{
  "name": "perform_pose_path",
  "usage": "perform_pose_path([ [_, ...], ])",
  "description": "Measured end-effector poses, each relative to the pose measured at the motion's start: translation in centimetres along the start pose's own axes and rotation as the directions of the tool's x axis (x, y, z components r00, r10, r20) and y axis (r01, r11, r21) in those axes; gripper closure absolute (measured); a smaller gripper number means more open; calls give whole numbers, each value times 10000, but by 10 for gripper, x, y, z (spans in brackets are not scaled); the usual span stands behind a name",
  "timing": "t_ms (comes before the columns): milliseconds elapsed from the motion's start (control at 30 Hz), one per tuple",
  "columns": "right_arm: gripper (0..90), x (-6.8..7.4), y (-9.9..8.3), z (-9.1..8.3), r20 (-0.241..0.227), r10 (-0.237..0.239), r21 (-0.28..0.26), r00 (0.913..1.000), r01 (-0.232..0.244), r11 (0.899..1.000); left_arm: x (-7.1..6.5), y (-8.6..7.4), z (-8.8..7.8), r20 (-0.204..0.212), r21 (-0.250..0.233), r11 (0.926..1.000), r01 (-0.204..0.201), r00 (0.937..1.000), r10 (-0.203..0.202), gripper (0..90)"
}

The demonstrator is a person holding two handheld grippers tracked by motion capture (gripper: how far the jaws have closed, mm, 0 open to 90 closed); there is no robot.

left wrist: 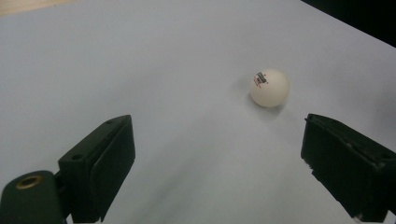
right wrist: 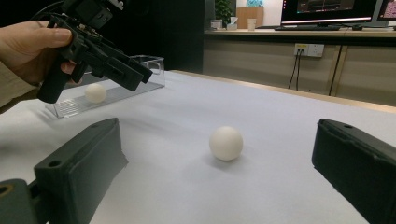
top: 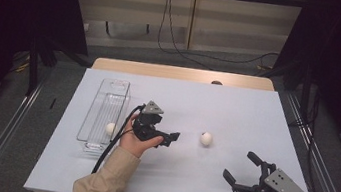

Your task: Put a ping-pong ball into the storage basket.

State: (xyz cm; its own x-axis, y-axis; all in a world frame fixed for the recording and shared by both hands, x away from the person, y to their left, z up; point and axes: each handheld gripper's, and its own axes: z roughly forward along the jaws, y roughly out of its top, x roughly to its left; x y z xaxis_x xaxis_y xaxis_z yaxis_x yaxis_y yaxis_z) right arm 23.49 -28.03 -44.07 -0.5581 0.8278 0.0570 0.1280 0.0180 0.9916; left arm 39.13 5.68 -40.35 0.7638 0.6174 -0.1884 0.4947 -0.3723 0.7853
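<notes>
A white ball point(top: 206, 139) lies loose on the white table sheet point(top: 237, 110). My left gripper point(top: 171, 137), held in a hand, hangs just left of it with its jaws pointing toward it. In the left gripper view the ball point(left wrist: 269, 87) sits ahead and to the right of the open, empty left gripper point(left wrist: 219, 158). My right gripper point(top: 238, 164) rests near the front right, open and empty. In the right gripper view the ball point(right wrist: 226, 143) lies on the sheet ahead of the right gripper point(right wrist: 224, 182), between its wide jaws. A second white ball point(top: 110, 128) lies inside a clear tray point(top: 107, 102).
The clear tray point(right wrist: 140, 70) stands lengthwise at the table's left, and the second ball point(right wrist: 95, 93) shows through its wall. The left gripper point(right wrist: 100, 49) hovers in front of it. A wooden table edge point(top: 181, 73) runs along the back, with cables on the floor beyond.
</notes>
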Motion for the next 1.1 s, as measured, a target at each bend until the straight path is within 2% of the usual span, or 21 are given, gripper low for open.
perform_pose_path([
  [267, 13, 0, 0, 0, -11, 14, 72, 10000, -14, 10000, -7, -1, 9, 97, 140, 9997, -187, 9998, 186, 99],
  [467, 11, -3, 0, -1, 131, 91, 61, 9999, -92, 9999, -11, -1, 15, 126, 28, 9995, -304, 9995, 303, 99],
  [867, 10, -1, 0, 2, 167, 17, 155, 9999, -20, 9999, -15, -1, 17, 24, -27, 9992, -403, 9992, 403, 99],
  [1100, 11, -1, 0, 4, 195, -19, 185, 9998, 15, 9998, -20, -1, 19, 97, -42, 9988, -489, 9988, 489, 99],
])
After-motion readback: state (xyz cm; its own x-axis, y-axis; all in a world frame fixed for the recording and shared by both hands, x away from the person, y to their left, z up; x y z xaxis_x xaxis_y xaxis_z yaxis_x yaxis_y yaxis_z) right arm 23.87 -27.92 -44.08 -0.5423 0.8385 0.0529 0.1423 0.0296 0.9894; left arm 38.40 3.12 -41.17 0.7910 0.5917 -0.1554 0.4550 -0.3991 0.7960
